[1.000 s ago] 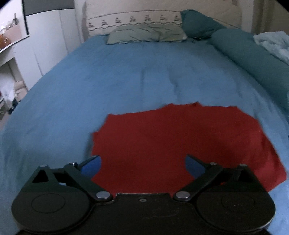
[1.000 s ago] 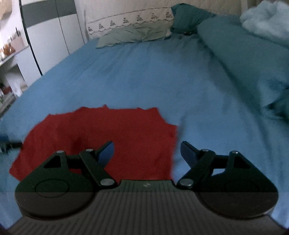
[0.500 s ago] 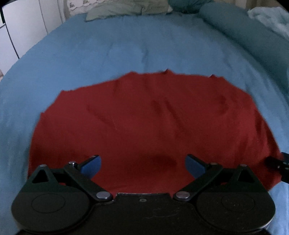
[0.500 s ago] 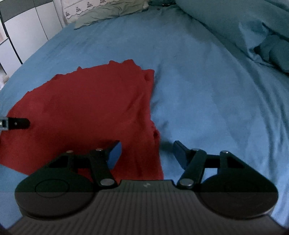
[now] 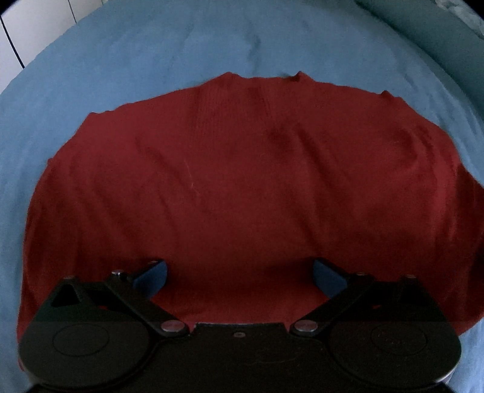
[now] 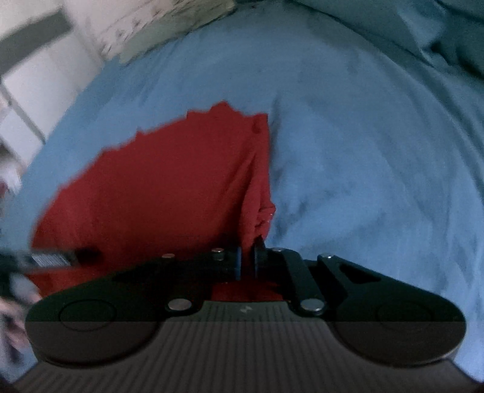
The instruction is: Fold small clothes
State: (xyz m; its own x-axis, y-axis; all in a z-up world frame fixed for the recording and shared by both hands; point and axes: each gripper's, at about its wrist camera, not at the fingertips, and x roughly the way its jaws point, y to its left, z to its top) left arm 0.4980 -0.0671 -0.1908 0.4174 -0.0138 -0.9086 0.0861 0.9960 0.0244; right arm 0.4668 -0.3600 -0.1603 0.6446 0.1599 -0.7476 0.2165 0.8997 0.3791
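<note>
A dark red garment [image 5: 236, 187] lies spread flat on the blue bedsheet [image 5: 181, 51]. My left gripper [image 5: 240, 276] is open, low over the garment's near middle, with cloth between and under its blue-padded fingers. In the right wrist view the garment [image 6: 169, 193] fills the left half. My right gripper [image 6: 248, 261] is shut on the garment's near right edge, and the cloth bunches up into a ridge just ahead of the pads. The left gripper's tip [image 6: 60, 258] shows at the far left of the right wrist view, over the red cloth.
Blue bedsheet [image 6: 363, 151] surrounds the garment. A teal duvet [image 6: 423, 27] lies along the right side of the bed. A pale pillow [image 6: 178, 33] sits at the head. White cabinet doors [image 6: 33, 81] stand to the left.
Both grippers have dropped lower and closer to the garment. My right gripper has closed on the garment's right edge and the cloth there has bunched. The left gripper stays open.
</note>
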